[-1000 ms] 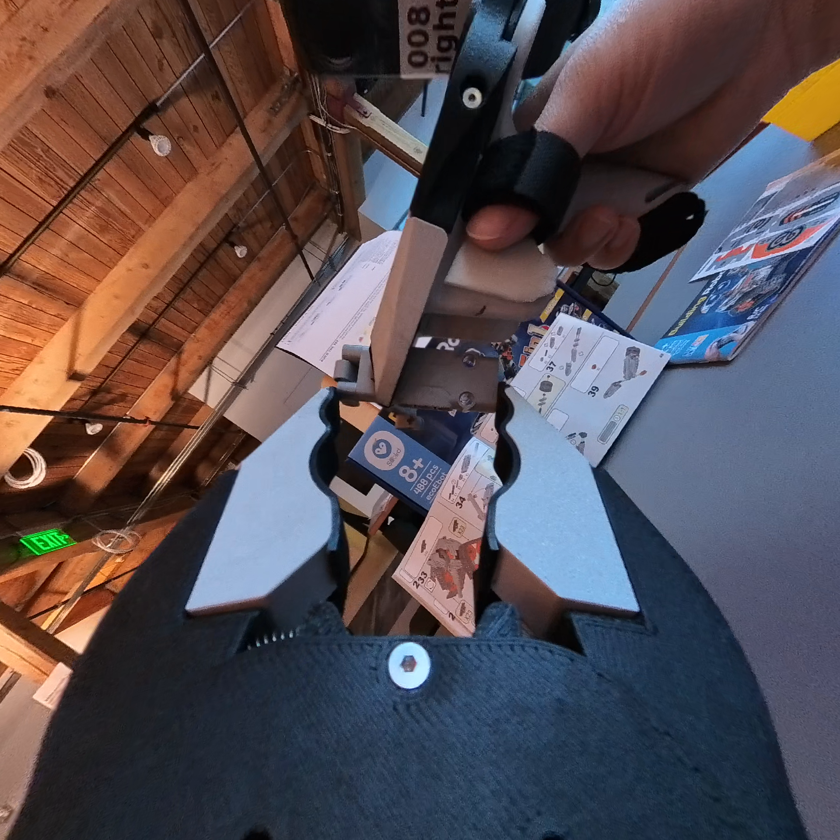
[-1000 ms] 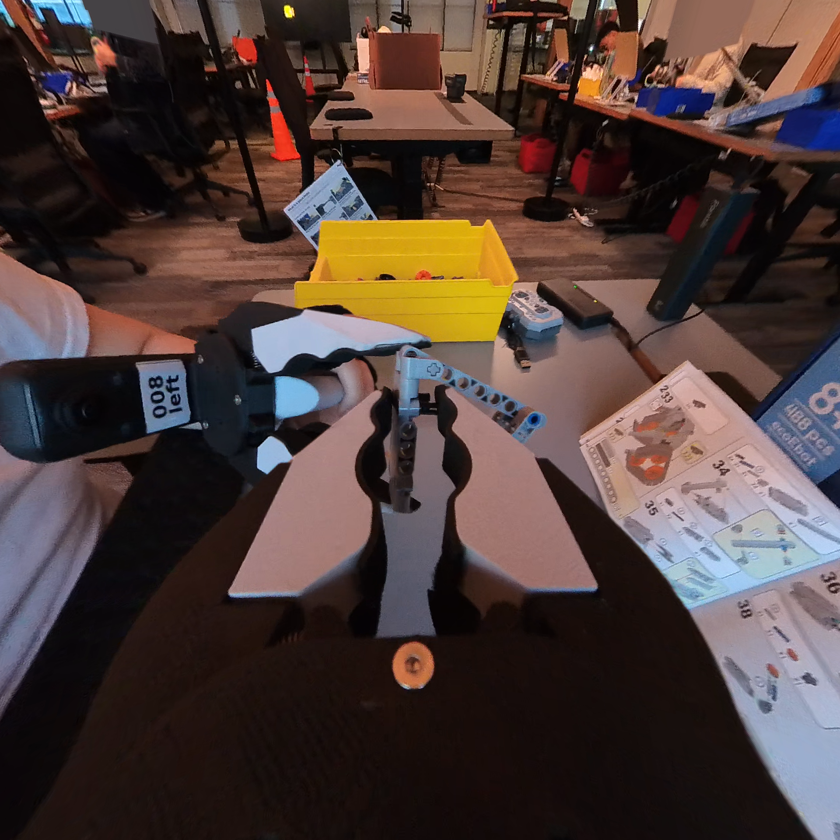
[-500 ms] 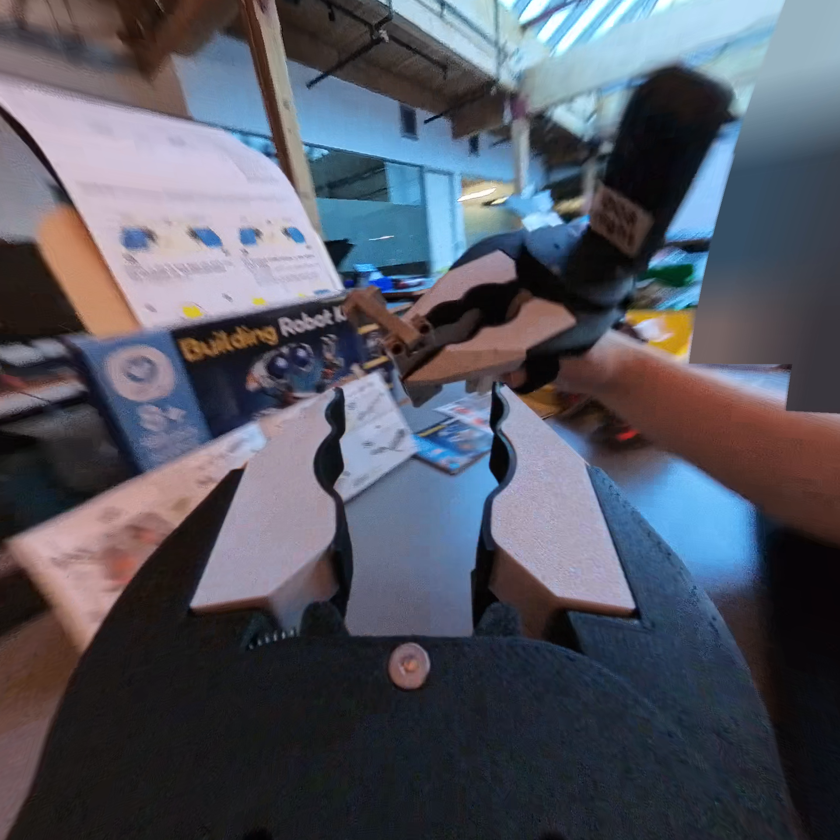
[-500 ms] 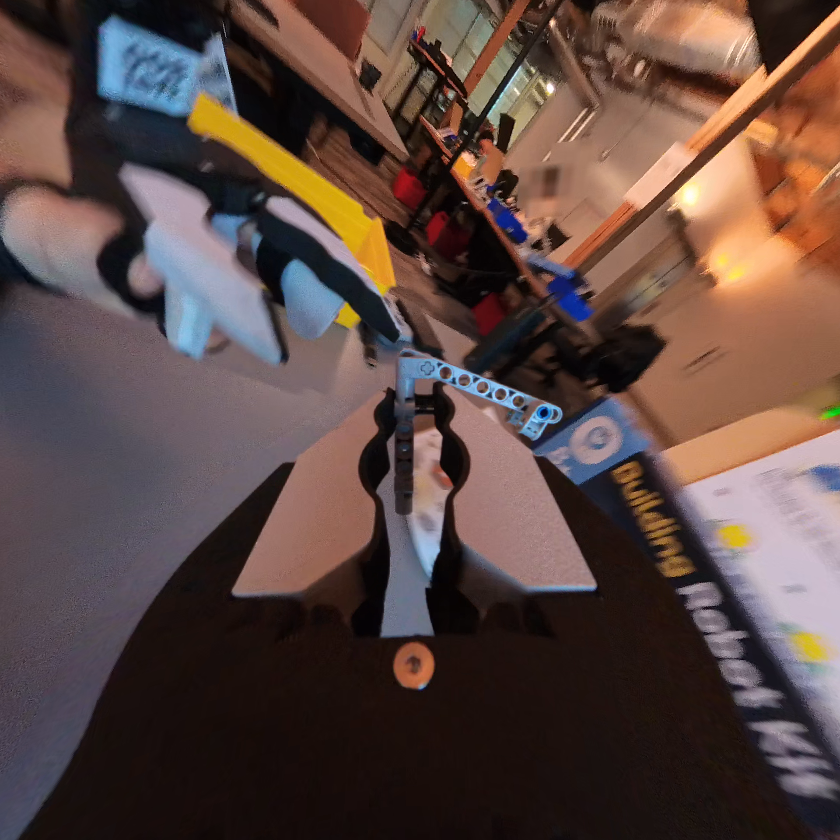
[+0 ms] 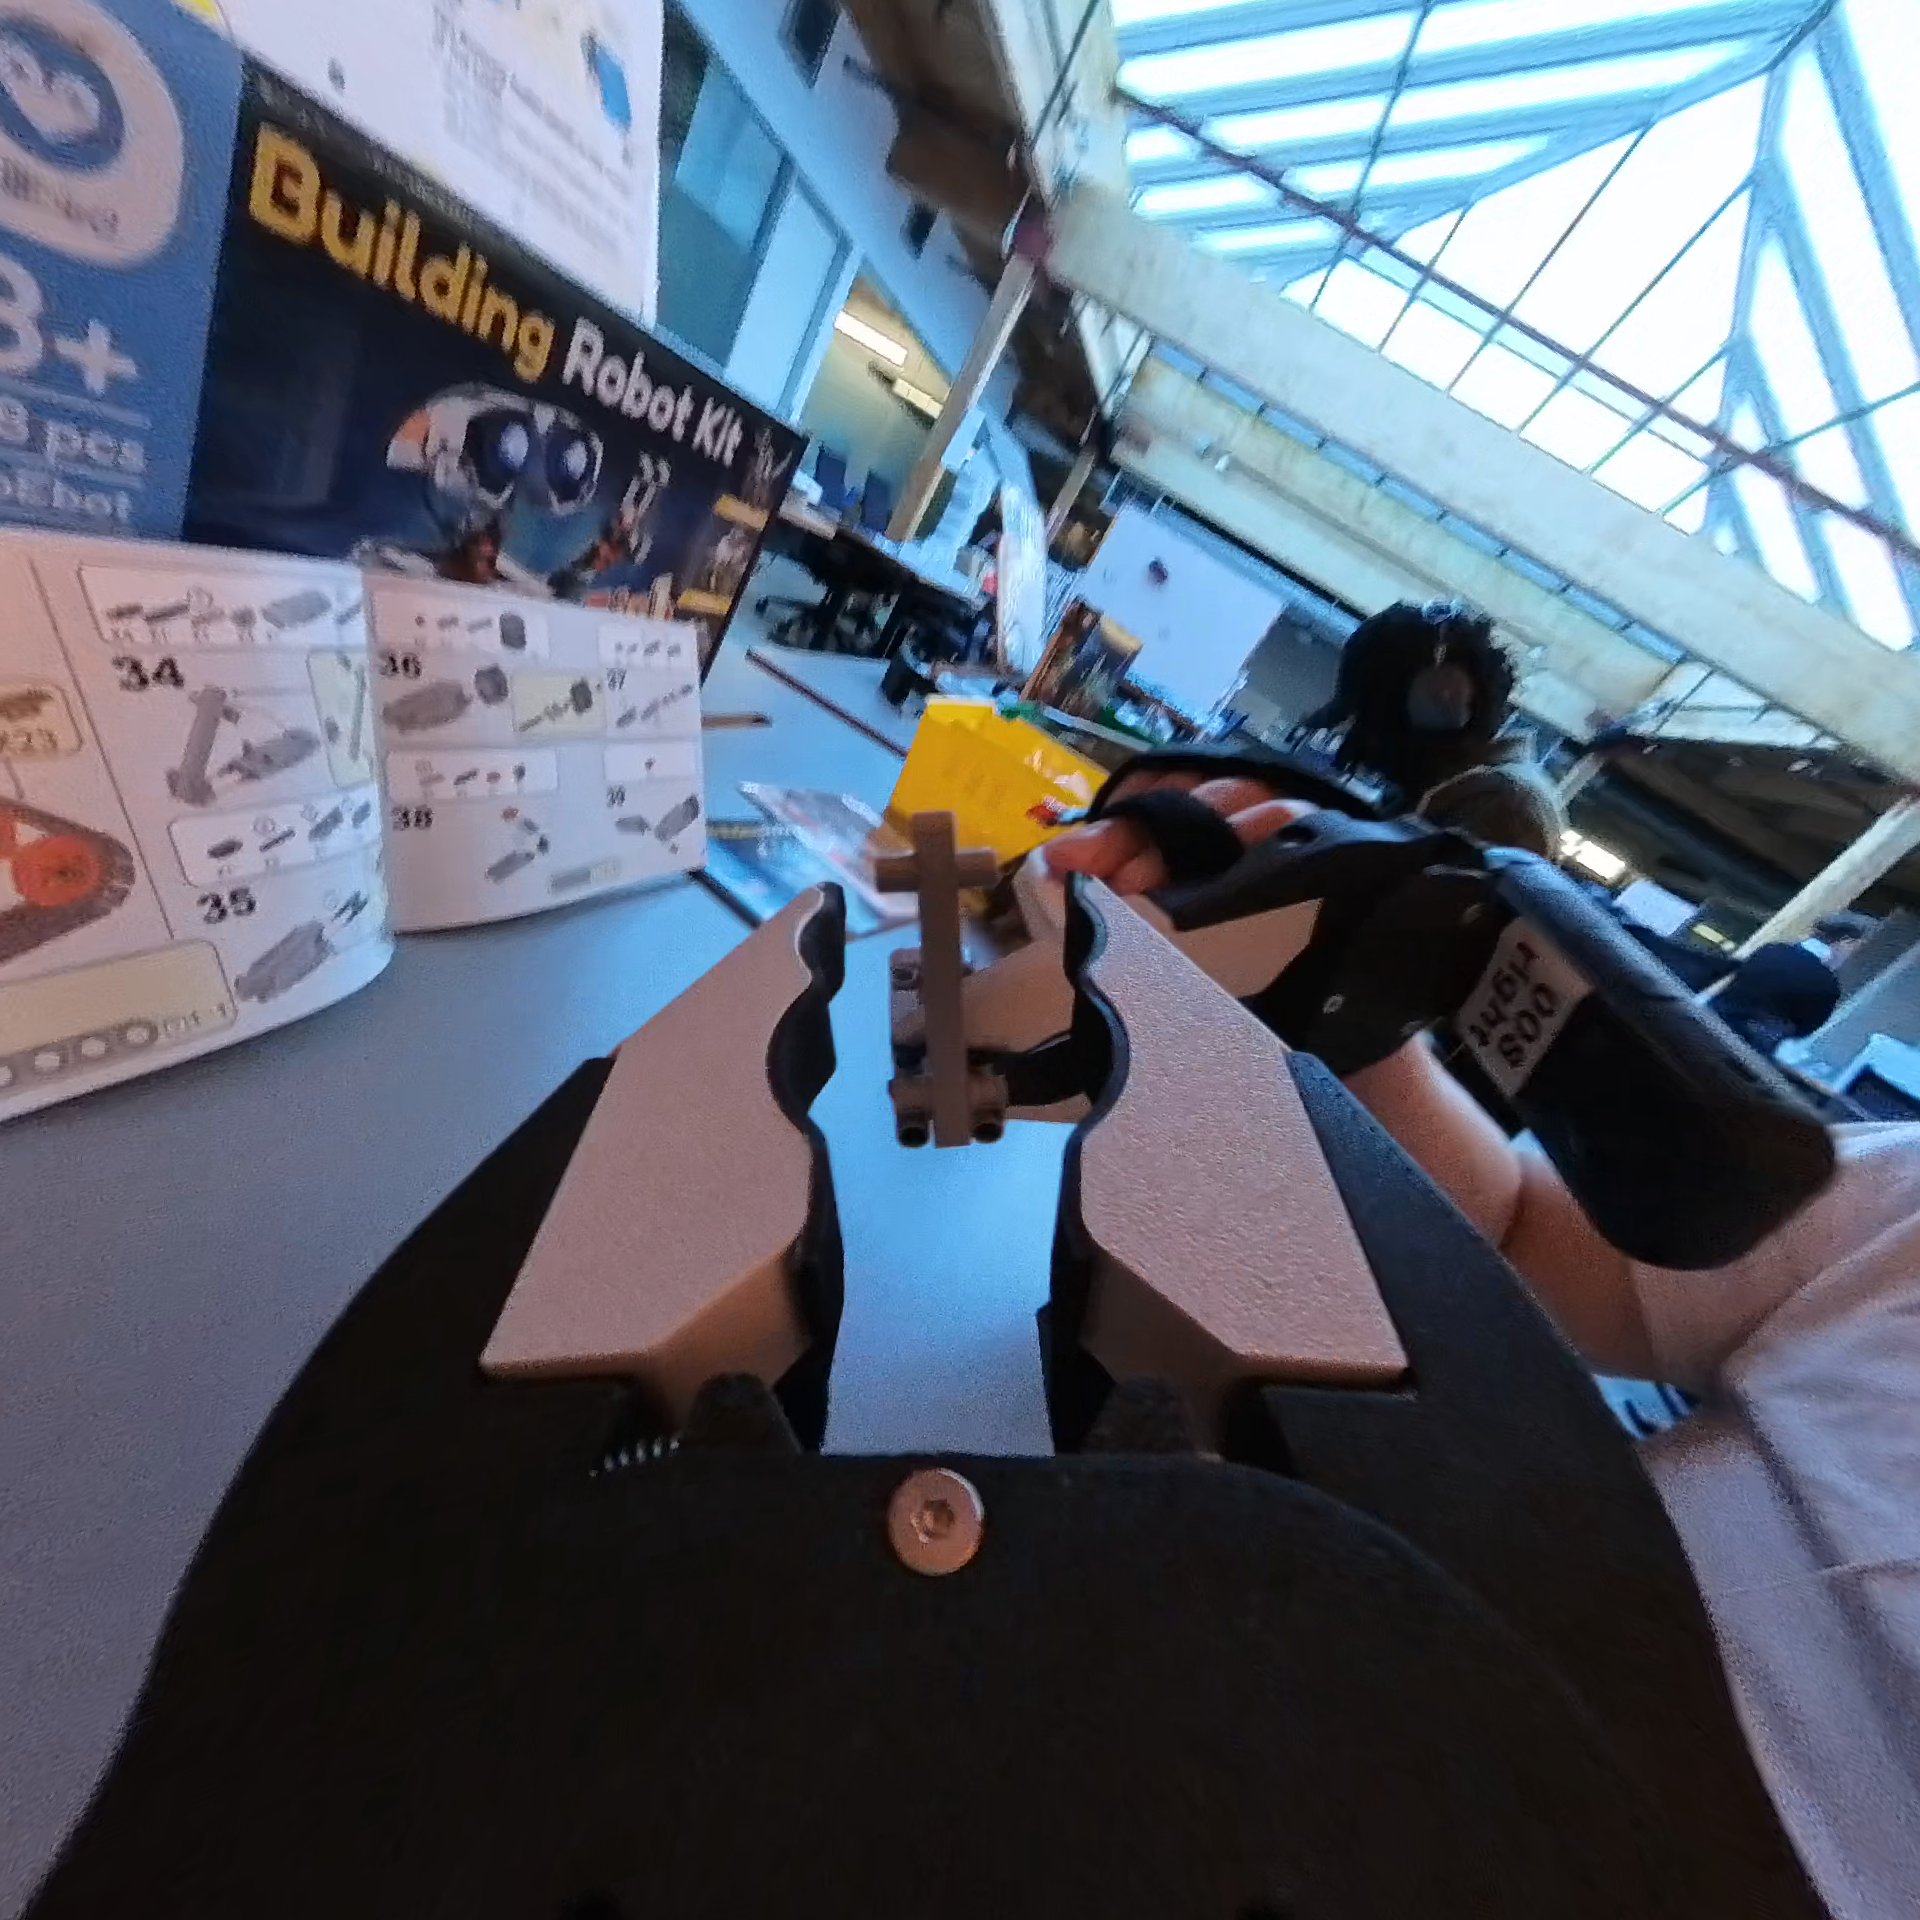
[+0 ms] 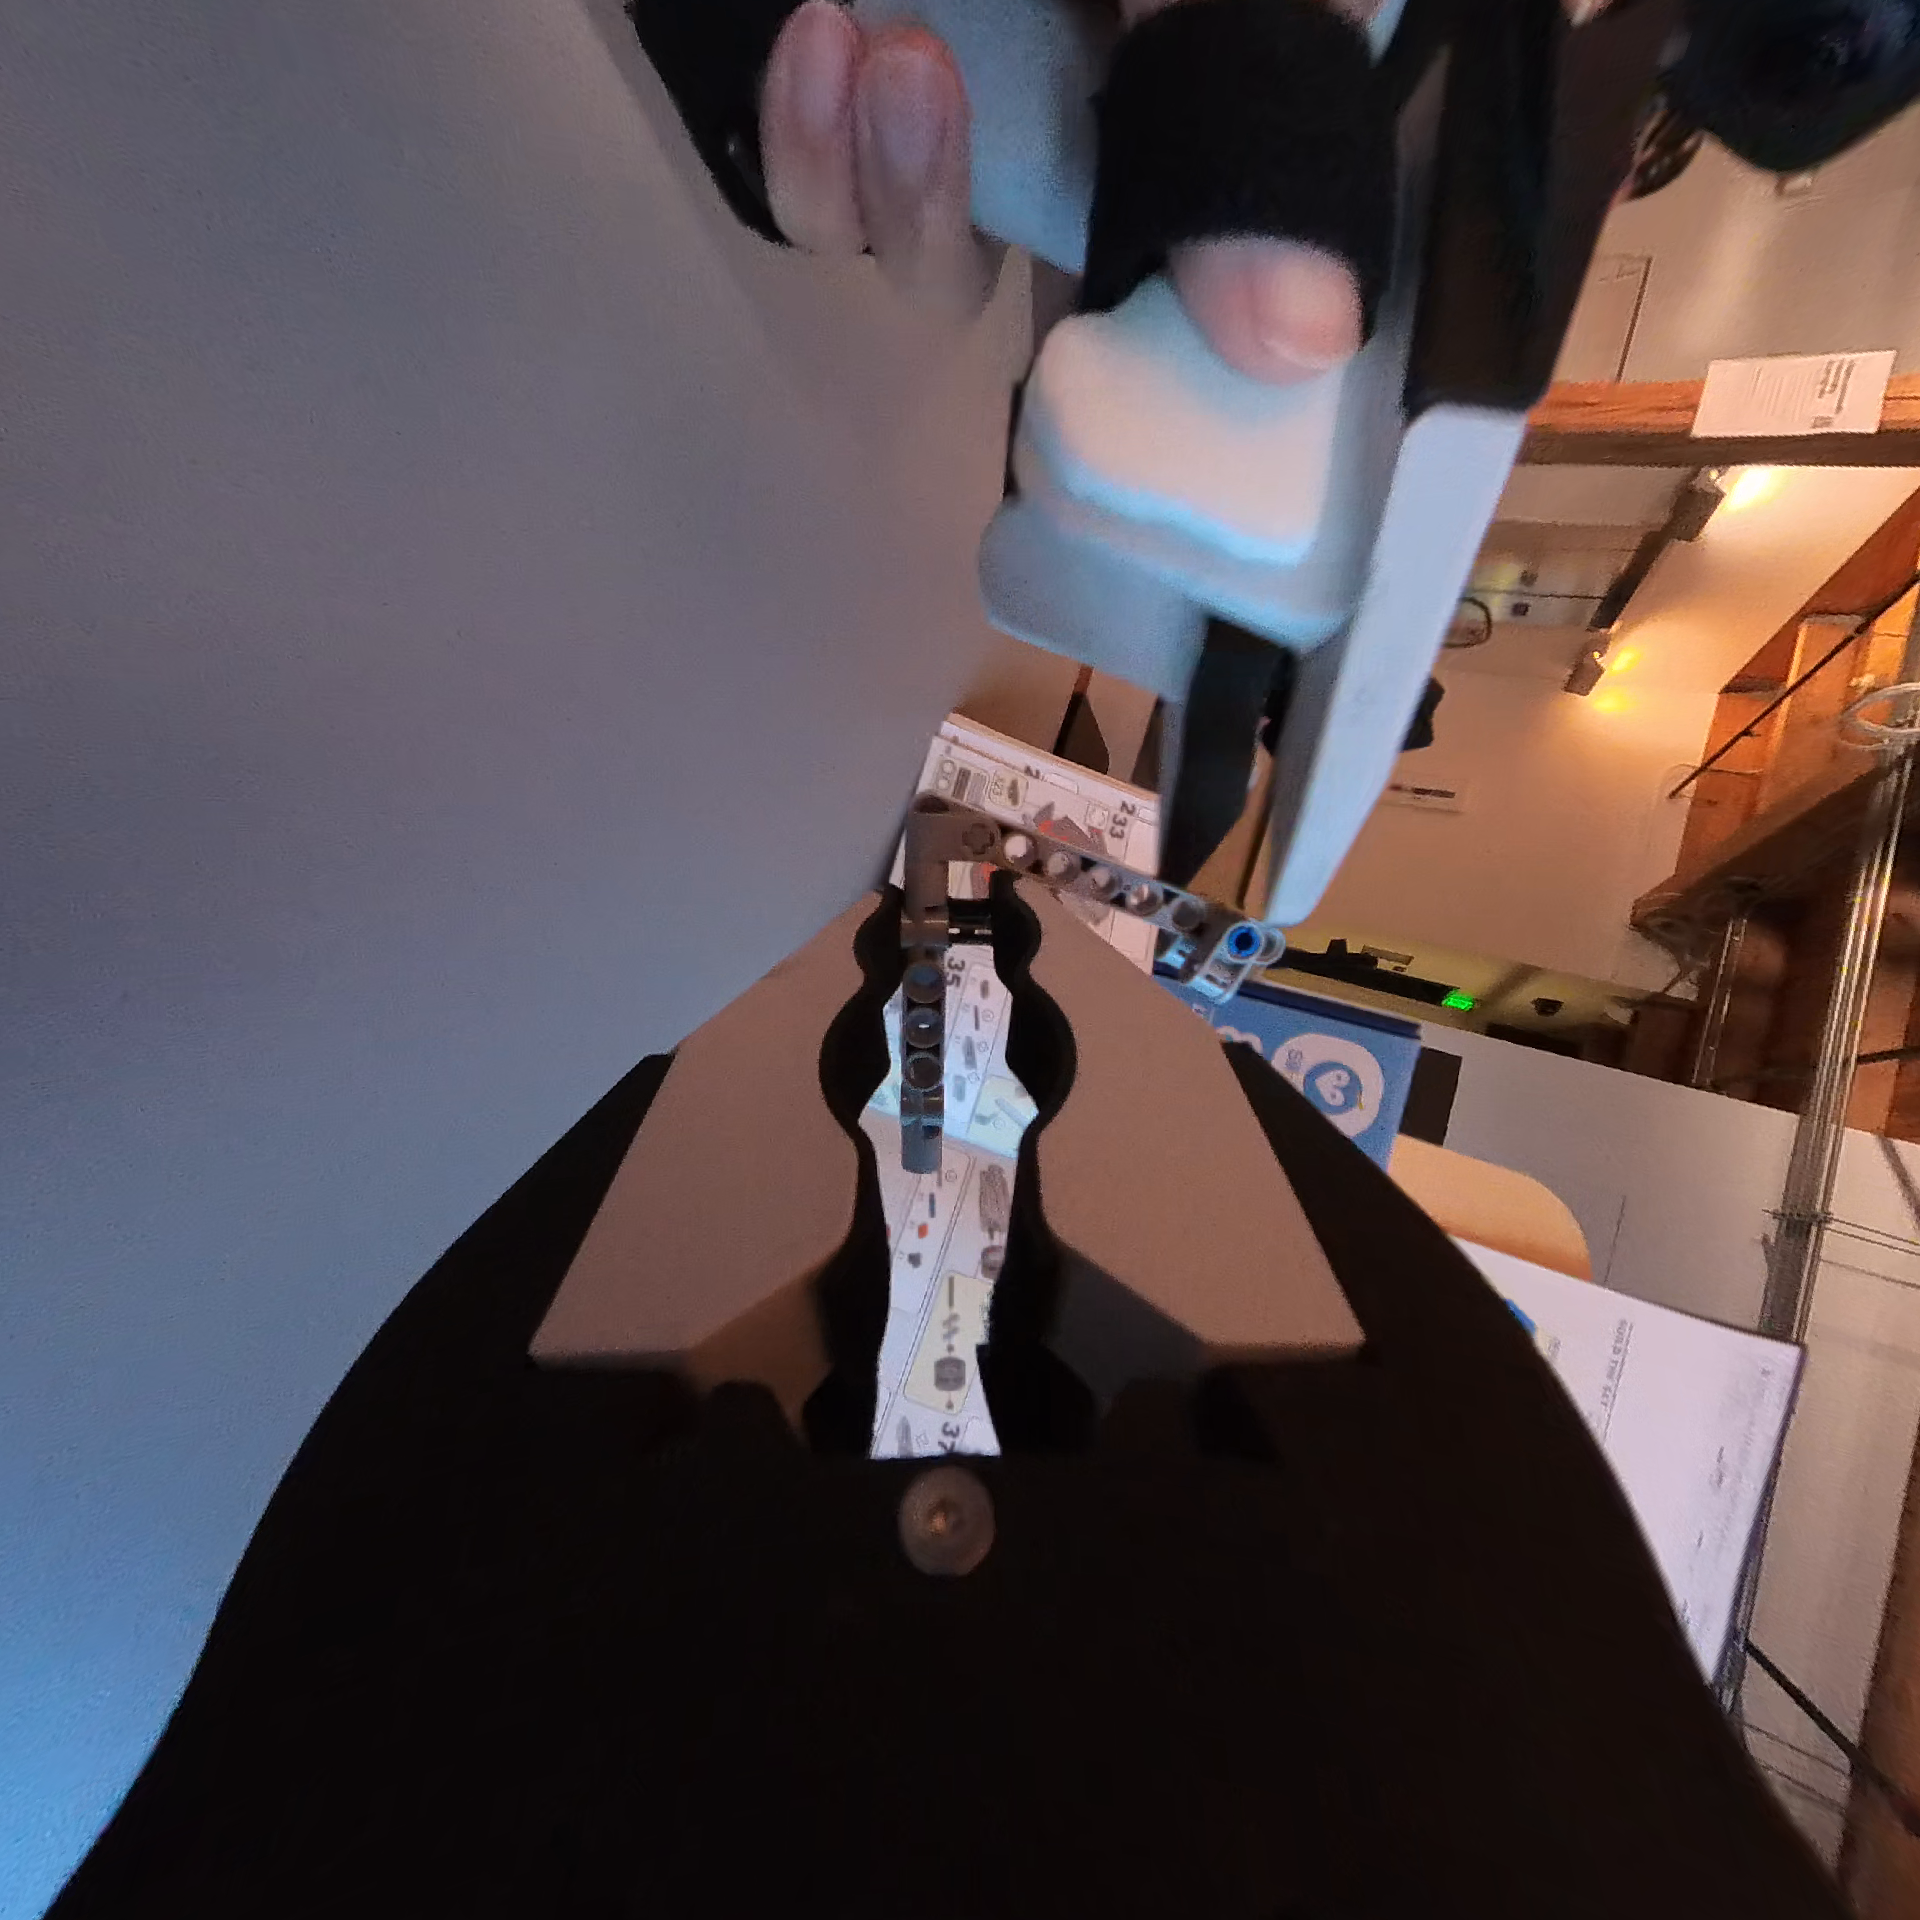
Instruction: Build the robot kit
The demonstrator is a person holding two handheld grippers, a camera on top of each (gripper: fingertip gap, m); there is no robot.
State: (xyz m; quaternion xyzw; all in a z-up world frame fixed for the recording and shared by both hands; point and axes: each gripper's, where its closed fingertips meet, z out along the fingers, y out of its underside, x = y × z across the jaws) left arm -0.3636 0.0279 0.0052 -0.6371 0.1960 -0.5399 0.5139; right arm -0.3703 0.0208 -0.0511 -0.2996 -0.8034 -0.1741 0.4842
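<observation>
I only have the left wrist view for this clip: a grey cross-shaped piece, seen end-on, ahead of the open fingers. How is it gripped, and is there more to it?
Observer: The right hand-held gripper is shut on a dark grey holed beam lying along its fingers.
Reviewer: Just that beam?
Observer: No, a lighter grey holed beam branches sideways from its front end.
Reviewer: Anything at the far end?
Observer: A blue pin, close beside the left hand-held gripper. I cannot tell whether they touch.
</observation>
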